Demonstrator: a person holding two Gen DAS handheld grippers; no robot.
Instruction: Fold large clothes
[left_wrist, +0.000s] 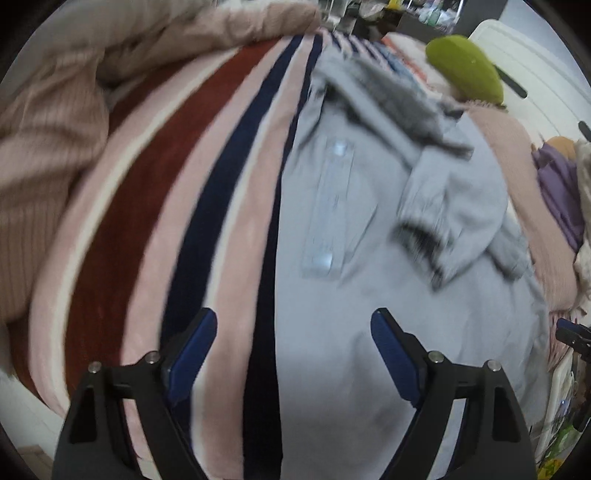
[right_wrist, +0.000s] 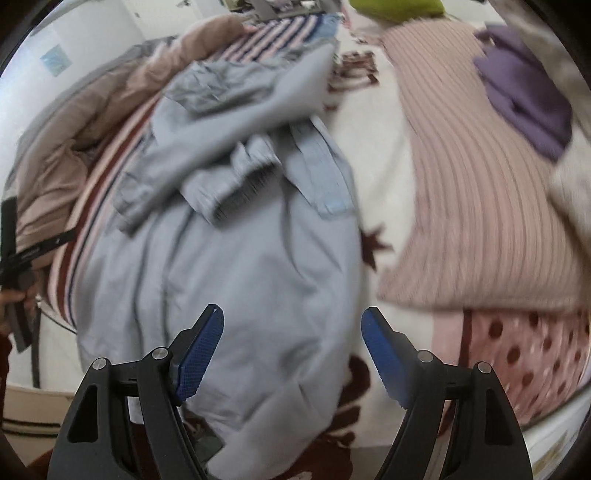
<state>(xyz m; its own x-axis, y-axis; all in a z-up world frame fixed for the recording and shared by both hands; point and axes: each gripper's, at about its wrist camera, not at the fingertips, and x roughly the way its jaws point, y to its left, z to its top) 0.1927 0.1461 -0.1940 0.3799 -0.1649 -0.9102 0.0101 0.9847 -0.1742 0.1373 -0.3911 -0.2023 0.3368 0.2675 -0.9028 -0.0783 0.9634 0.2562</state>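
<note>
Striped blanket (left_wrist: 207, 192) under released left tool (left_wrist: 293, 325); purple cloth (right_wrist: 524, 96) beyond released right tool (right_wrist: 293, 325).

A home bedroom; striped blanket (left_wrist: 207, 184) and heaped clothes (right_wrist: 517, 96) cover a bed.

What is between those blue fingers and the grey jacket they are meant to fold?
Nothing visible. The left gripper and the right gripper both hang open right above the jacket, with only air between. Its sleeves are already crossed over the chest, and the nearest other cloth, the striped blanket, lies under and beside it.
</note>
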